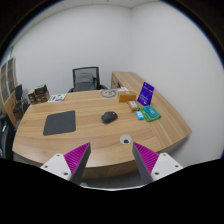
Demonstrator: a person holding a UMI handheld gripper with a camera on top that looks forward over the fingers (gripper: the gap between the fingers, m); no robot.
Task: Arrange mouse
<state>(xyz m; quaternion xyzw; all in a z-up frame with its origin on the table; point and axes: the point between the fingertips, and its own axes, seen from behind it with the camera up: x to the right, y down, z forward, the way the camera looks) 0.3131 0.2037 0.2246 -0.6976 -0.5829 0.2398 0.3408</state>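
A dark mouse (108,118) lies on the wooden desk (90,140), to the right of a dark grey mouse mat (59,122) and apart from it. My gripper (112,157) is open and empty, its two purple-padded fingers (76,157) spread wide above the desk's near edge. The mouse sits well beyond the fingers, roughly in line with the gap between them.
A small round white object (125,140) lies just beyond the right finger. A purple box (147,93), green books (151,113) and small items stand at the right. A black office chair (86,78) is behind the desk, and a shelf (12,95) is at the left.
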